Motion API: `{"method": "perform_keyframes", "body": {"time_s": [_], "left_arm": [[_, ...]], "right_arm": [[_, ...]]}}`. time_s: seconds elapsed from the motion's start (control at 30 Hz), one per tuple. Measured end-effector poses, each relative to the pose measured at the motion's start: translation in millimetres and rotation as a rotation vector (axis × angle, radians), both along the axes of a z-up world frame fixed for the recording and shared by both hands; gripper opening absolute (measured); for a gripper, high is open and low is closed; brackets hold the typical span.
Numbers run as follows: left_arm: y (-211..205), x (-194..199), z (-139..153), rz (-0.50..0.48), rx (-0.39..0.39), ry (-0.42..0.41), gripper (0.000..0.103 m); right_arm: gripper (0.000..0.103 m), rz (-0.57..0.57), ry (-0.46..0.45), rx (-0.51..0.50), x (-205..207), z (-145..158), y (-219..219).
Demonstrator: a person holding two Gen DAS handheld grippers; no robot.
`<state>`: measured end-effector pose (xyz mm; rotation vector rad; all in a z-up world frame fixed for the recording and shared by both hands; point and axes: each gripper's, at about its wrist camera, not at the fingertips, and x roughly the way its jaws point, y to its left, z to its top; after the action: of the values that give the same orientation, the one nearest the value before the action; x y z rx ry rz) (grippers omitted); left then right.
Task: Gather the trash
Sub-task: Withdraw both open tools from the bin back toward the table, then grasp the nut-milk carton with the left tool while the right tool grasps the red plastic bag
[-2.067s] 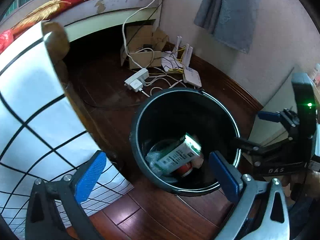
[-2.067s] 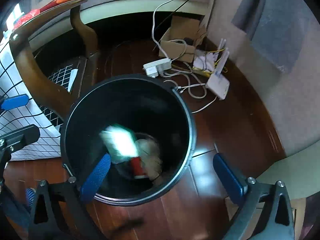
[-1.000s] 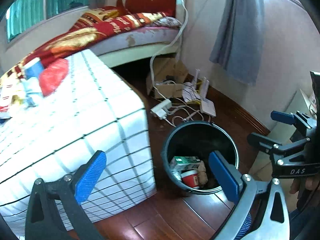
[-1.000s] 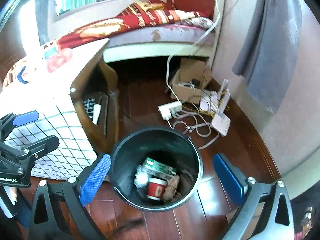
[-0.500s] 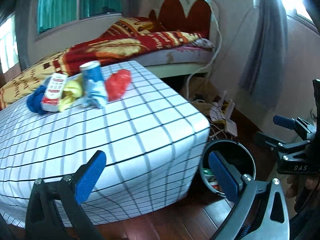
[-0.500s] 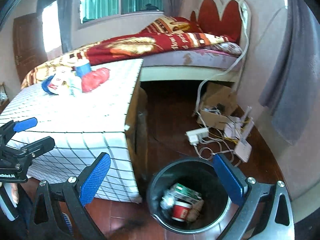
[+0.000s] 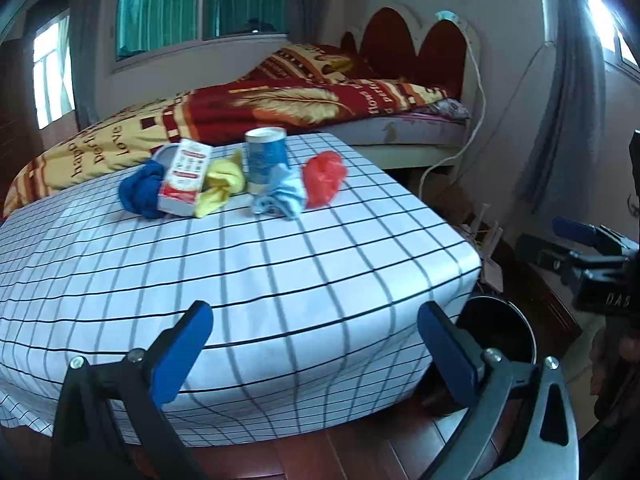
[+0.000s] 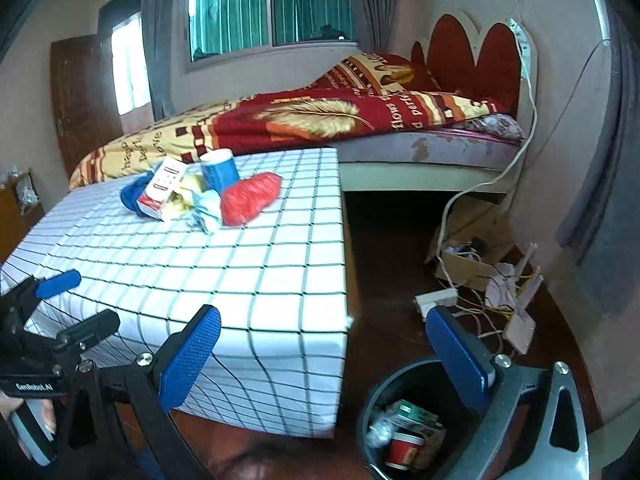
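A pile of trash lies at the far side of the checked tablecloth (image 7: 280,272): a red plastic bag (image 7: 323,176), a blue cup (image 7: 266,156), a red-and-white carton (image 7: 186,176), a yellow wad (image 7: 222,186) and blue cloths. My left gripper (image 7: 316,332) hangs open and empty before the table's near edge. The black bin (image 7: 524,328) stands on the floor at the table's right corner. In the right wrist view my right gripper (image 8: 324,332) is open and empty, above the bin (image 8: 384,380), which holds a green carton (image 8: 416,414) and a red cup (image 8: 402,450).
A bed (image 8: 320,120) with a red and yellow blanket runs behind the table. A power strip (image 8: 436,300), tangled cables, a cardboard box (image 8: 468,264) and a white router (image 8: 520,330) lie on the wooden floor near the right wall. A hand holds the left gripper (image 8: 76,306).
Both grippers have risen and drawn back from over the bin, where the green carton dropped in. The table top with its trash pile has come into view.
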<state>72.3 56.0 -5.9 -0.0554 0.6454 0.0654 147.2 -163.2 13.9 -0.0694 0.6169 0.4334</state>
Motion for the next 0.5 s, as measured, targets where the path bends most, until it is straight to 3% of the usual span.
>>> {"method": "perform_keyframes", "body": {"time_s": [0.5], "left_arm": [[84,-6,-7,0.126,-0.014,0.007,0.086]], "right_arm": [[0.102,0.102,-0.004,0.054,20,5,67]]}}
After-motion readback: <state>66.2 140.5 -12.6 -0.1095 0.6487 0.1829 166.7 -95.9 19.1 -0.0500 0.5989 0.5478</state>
